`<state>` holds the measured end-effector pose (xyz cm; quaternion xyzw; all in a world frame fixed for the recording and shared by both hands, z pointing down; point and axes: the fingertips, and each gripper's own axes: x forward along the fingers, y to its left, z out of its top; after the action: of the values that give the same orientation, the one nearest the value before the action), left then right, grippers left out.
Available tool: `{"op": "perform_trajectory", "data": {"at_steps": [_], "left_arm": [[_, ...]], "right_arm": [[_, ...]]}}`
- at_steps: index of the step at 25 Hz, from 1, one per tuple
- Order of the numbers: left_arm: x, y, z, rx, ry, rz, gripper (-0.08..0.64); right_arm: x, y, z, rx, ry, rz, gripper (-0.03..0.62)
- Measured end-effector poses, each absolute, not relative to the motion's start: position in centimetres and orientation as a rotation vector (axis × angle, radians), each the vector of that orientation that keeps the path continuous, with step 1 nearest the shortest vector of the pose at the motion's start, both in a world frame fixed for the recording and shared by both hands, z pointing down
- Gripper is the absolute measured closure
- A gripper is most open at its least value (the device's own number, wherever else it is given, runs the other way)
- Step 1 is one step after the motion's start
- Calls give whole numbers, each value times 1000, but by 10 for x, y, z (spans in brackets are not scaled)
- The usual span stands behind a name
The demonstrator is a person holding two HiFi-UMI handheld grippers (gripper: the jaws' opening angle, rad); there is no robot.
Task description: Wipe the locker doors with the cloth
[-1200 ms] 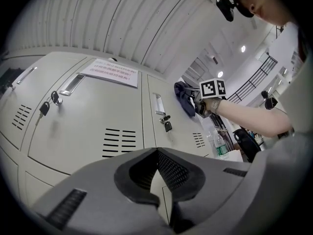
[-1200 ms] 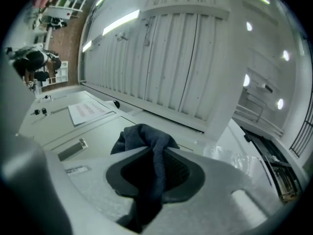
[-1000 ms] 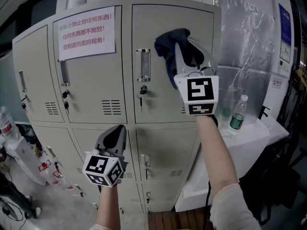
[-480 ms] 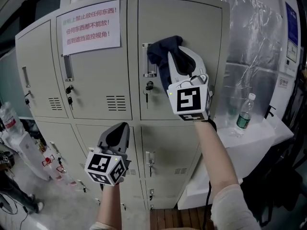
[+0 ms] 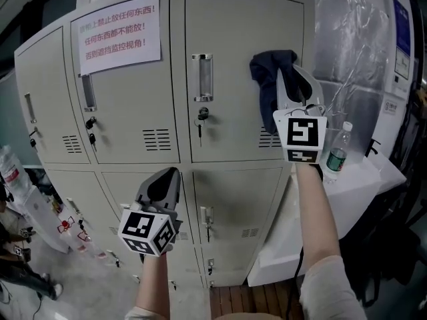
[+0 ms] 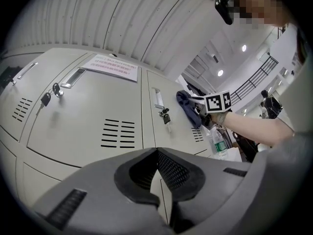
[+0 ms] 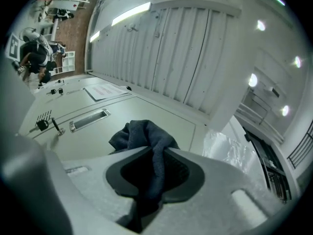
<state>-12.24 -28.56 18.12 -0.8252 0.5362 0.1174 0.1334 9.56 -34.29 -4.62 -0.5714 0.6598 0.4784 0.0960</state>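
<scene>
A bank of pale grey lockers (image 5: pixel 140 79) fills the head view. My right gripper (image 5: pixel 283 69) is shut on a dark blue cloth (image 5: pixel 269 79), which is pressed against the upper right locker door (image 5: pixel 233 112) near its right edge. In the right gripper view the cloth (image 7: pixel 146 141) bunches out between the jaws against the door (image 7: pixel 161 119). My left gripper (image 5: pixel 168 173) hangs lower, in front of the lower doors, shut with nothing in it; its jaws meet (image 6: pixel 156 153). From the left gripper view I also see the cloth (image 6: pixel 188 106) and the right gripper (image 6: pixel 198 101).
A paper notice with red print (image 5: pixel 120 35) is taped on the upper middle door. Handles and keys (image 5: pixel 201 115) stick out of the doors. To the right stand a white table (image 5: pixel 360 192) with a plastic bottle (image 5: pixel 337 152) and a plastic-wrapped panel (image 5: pixel 347 52).
My right gripper has swept the cloth from beside the door handle across to the right edge of the upper right door. The left gripper has stayed in place.
</scene>
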Motion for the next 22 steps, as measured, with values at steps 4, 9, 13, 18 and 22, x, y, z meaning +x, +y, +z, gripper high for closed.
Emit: {"op": "perform_trajectory", "data": {"at_steps": [4, 9, 13, 18, 22], "left_arm": [[-119, -286, 183, -2406, 1545, 345, 561], [-114, -285, 184, -2413, 1542, 344, 561], [-115, -283, 186, -2413, 1549, 336, 561], [-123, -281, 192, -2407, 1578, 325, 561], [-123, -278, 196, -2404, 1585, 316, 561]], "right_arm": [[127, -347, -45, -1764, 1924, 1378, 541], [148, -349, -43, -1822, 1902, 1363, 541], [153, -341, -41, -1824, 1861, 1317, 538], [122, -324, -15, -1683, 1915, 1273, 540], [82, -320, 17, -1563, 2018, 1169, 540]]}}
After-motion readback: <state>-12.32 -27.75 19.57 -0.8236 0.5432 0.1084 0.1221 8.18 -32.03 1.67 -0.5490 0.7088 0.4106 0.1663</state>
